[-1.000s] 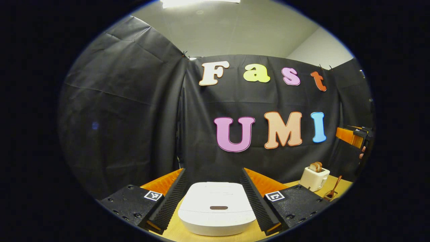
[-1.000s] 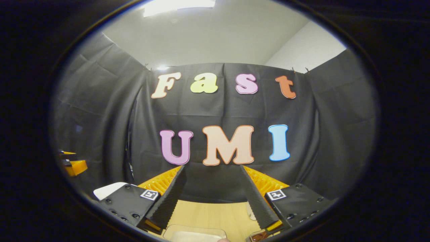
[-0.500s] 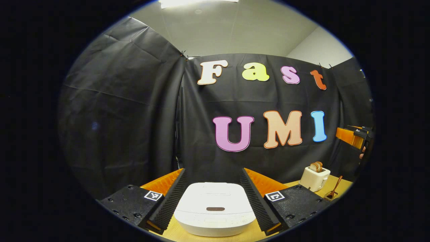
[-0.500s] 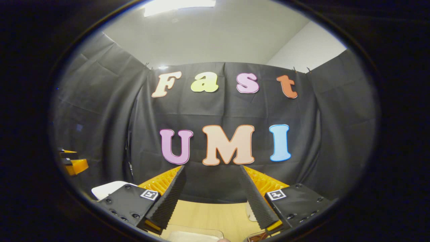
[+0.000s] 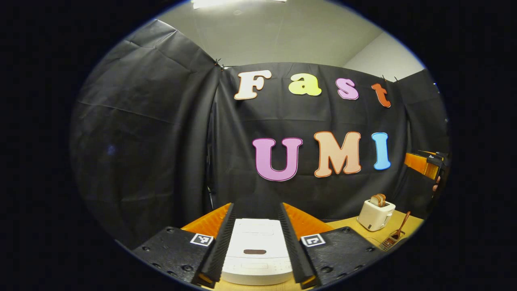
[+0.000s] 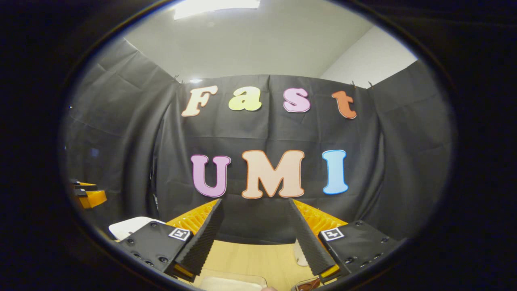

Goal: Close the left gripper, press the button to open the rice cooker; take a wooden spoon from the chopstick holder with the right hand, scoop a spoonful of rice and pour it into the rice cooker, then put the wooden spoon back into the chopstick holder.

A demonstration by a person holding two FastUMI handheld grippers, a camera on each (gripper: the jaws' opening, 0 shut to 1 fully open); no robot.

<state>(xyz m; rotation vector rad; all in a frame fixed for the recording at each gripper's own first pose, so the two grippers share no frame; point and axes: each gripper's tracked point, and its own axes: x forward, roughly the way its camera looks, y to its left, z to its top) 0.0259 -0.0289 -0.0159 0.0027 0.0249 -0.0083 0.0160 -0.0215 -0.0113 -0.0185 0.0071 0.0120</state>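
Left gripper view: the left gripper (image 5: 255, 246) hangs with its jaws parted but fairly narrow, holding nothing, and the white rice cooker (image 5: 256, 250) sits between them on the tabletop (image 5: 347, 224), lid down, its dark button (image 5: 255, 251) facing up. Farther right a wooden spoon (image 5: 398, 234) stands in the chopstick holder (image 5: 387, 241), with a toaster (image 5: 375, 214) behind. In the right gripper view the right gripper (image 6: 255, 246) is spread wide and empty above a clear tray (image 6: 232, 281). My worry: jaws not fully closed could straddle the button rather than press it.
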